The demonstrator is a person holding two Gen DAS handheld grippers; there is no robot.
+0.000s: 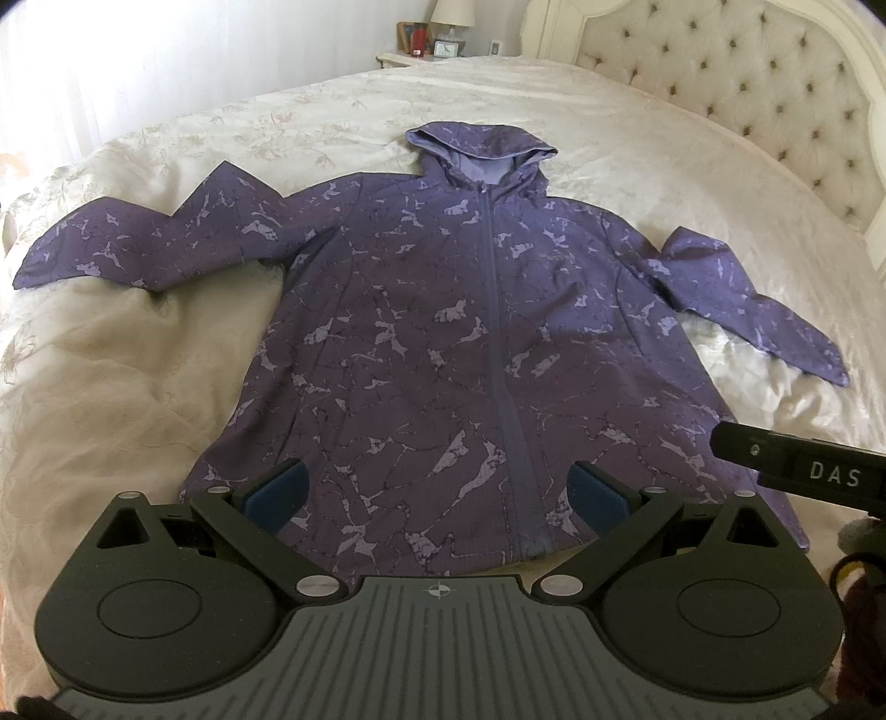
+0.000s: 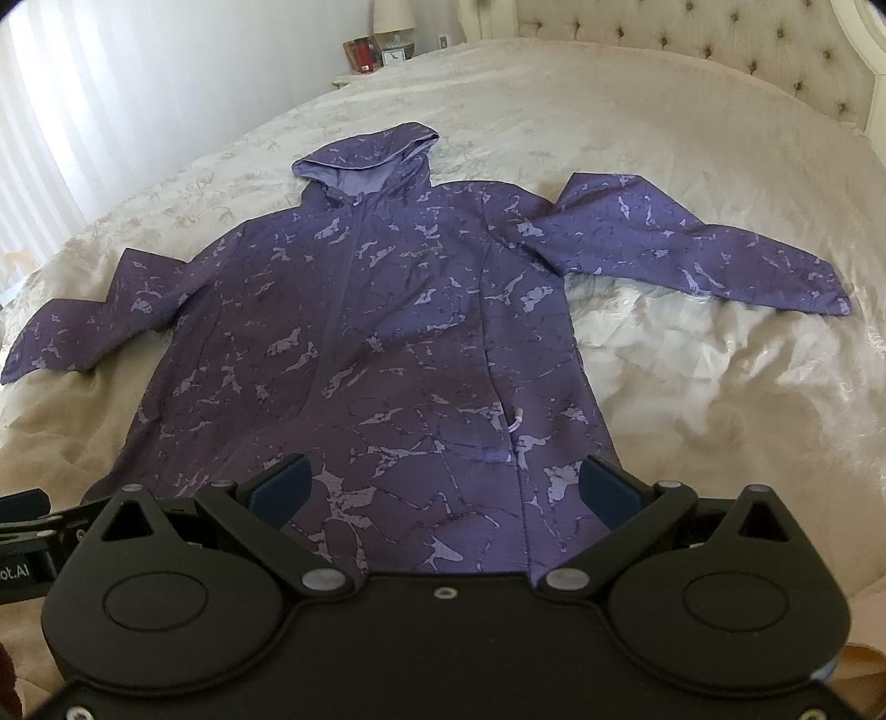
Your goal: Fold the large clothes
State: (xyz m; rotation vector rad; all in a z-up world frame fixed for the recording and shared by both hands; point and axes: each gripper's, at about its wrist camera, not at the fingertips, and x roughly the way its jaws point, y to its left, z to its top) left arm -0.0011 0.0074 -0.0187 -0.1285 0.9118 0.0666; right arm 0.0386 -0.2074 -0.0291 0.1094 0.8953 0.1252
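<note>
Nothing folded yet. Purple jacket [image 1: 443,343] spread face up on the cream bedspread [image 1: 138,376], zipped shut, hood [image 1: 479,152] pointing toward the tufted headboard [image 1: 720,99], hem toward the cameras. Both sleeves thrown out sideways from the jacket's body: the one on the window side [image 1: 138,249] kinked in a zigzag, the one on the headboard side [image 2: 692,249] bent at the elbow and lying flatter. Some ripples in the bedspread beside the jacket, especially under the headboard-side sleeve.

Left gripper [image 1: 437,495] poised just above the jacket's hem, near the zip, jaws spread wide, nothing between the blue pads [image 1: 277,493]. Right gripper [image 2: 443,493] likewise above the hem, toward the jacket's pocket side, jaws spread wide and empty. Hard to tell whether either touches the cloth; probably hovering.

Judged from this: barely at the start. Still to do, likely: bringing each sleeve in across the jacket's chest, turning the sides inward, tucking the hood down, then doubling hem up toward the collar. Nightstand with lamp [image 1: 451,16] beyond the hood, well apart from the jacket, of no concern.
</note>
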